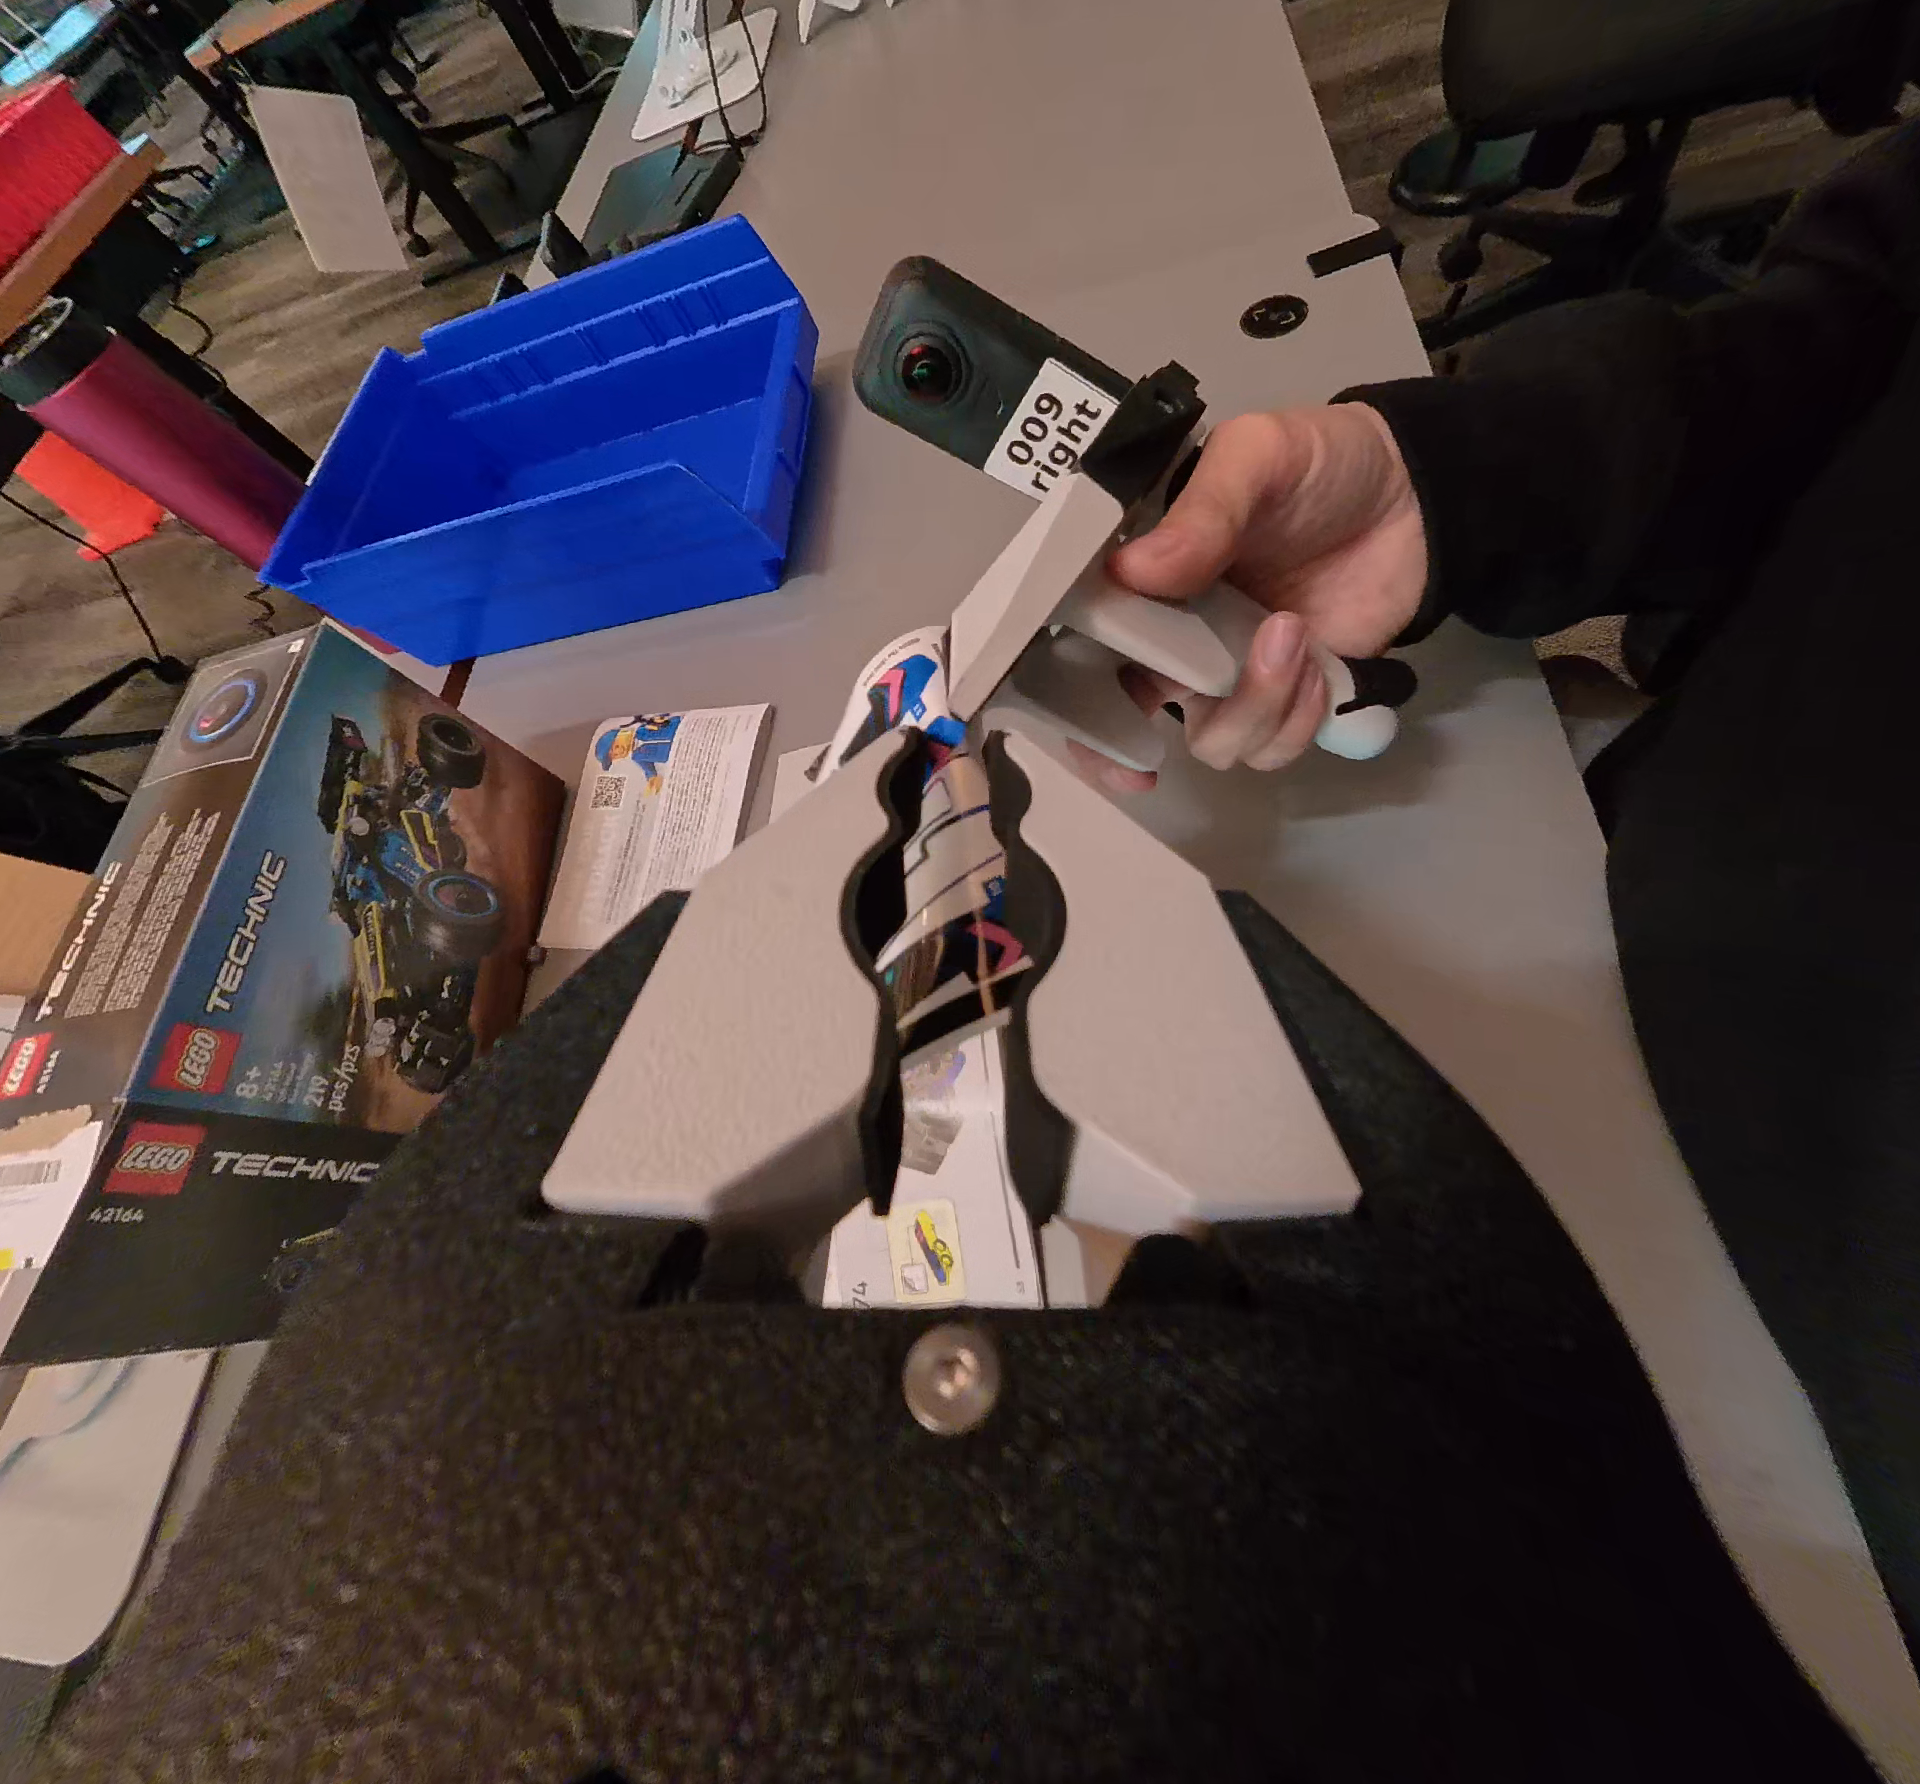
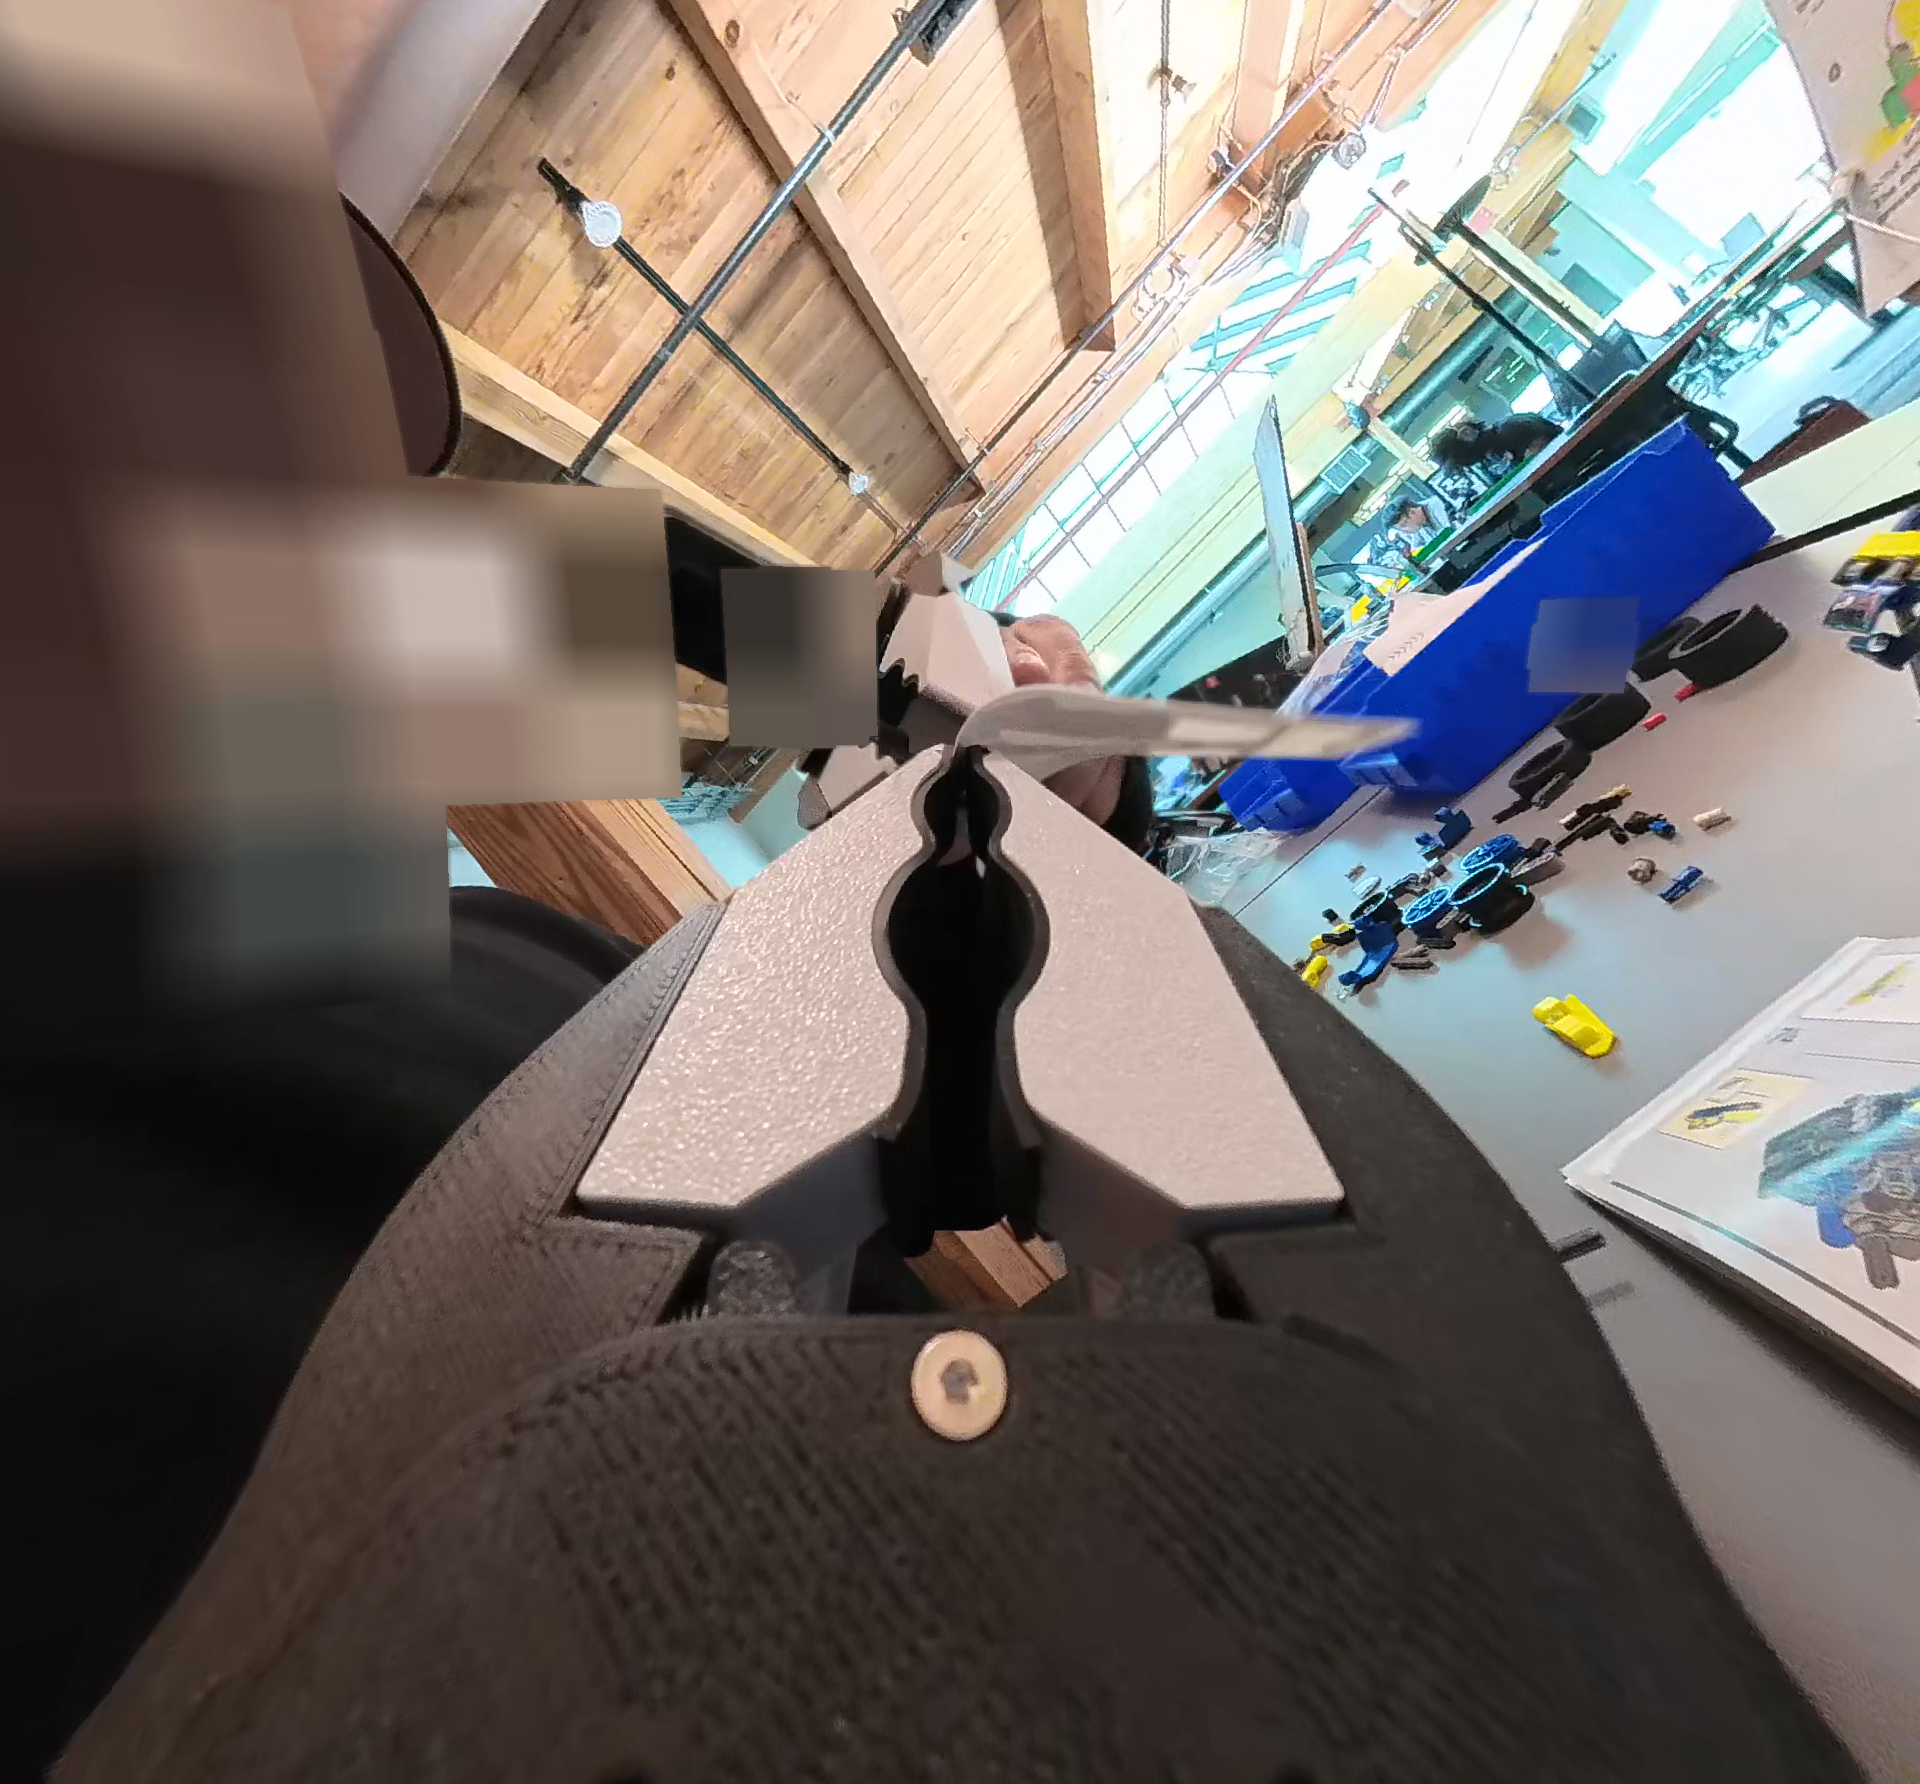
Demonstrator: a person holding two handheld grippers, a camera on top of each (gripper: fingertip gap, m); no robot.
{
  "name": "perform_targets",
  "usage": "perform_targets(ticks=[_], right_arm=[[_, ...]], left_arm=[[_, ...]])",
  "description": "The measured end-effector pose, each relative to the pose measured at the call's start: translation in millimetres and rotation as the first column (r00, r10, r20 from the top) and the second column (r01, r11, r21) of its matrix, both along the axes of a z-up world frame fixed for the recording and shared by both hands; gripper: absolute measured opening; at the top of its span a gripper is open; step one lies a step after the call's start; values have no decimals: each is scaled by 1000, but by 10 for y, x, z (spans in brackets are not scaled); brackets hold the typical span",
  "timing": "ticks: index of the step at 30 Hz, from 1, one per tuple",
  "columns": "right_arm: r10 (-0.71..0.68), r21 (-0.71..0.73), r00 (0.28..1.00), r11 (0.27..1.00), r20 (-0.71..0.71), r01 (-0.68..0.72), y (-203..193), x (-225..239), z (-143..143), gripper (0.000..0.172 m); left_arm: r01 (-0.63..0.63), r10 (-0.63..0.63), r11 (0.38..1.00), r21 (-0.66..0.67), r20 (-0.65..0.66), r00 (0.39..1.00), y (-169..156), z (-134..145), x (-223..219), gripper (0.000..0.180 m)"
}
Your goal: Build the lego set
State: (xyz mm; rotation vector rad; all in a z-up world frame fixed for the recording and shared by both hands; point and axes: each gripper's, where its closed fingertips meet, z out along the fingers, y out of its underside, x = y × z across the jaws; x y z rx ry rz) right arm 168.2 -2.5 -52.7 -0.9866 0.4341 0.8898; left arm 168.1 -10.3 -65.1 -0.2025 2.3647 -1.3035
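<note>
Both claws pinch one sticker sheet (image 1: pixel 940 861) at frame centre: left claw (image 1: pixel 951 747) closed on it, right claw (image 2: pixel 966 768) closed on its edge, above the tabletop (image 1: pixel 1091 155).

Two grippers (image 1: pixel 951 747) (image 2: pixel 961 768) up over the table (image 1: pixel 1143 176), one sticker sheet (image 1: pixel 894 695) between them. One blue bin (image 1: pixel 582 477), one set box (image 1: pixel 291 861) at the left edge, one leaflet (image 1: pixel 665 799), one open manual (image 2: pixel 1766 1173), one lone yellow piece (image 2: pixel 1574 1022), and loose black tyres (image 2: pixel 1714 638), at least four.
</note>
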Motion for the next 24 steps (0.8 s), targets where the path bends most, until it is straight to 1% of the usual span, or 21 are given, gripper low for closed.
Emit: perform_targets(ticks=[1, 3, 6, 9, 11, 15, 18, 21, 24], right_arm=[[3, -1, 1000, 1000, -2, -3, 4, -4, 2, 0], [0, -18, 1000, 1000, -10, 0, 23, 0, -18, 0], [-21, -51, 999, 998, 24, 23, 45, 2, -61, 0], [-43, -80, 994, 995, 96, 51, 50, -15, -79, 0], [-60, -107, 983, 991, 171, 79, 54, -35, -96, 0], [-72, -185, 937, 972, 341, 142, 72, -89, -159, 0], [-51, -239, 892, 955, 450, 175, 86, -140, -226, 0], [-26, -273, 859, 943, 512, 191, 90, -172, -297, 0], [-10, -302, 846, 932, 532, 201, 78, -165, -362, 0]], left_arm=[[-1, 1, 1000, 5, 9, 1000, 10, -4, -2, 7], [-5, 4, 1000, 24, 30, 1000, 39, -23, 3, 5], [-7, 7, 1000, 23, 17, 1000, 55, -59, -3, 5], [4, -4, 1000, 4, -9, 1000, 57, -71, -22, 6], [22, -23, 1000, -19, -48, 999, 55, -82, -44, 7], [53, -64, 996, -72, -146, 987, 64, -134, -87, 5], [74, -97, 992, -106, -224, 970, 74, -187, -132, 3], [89, -120, 988, -125, -270, 955, 87, -240, -156, 2], [76, -116, 986, -146, -286, 951, 112, -268, -138, 0]])
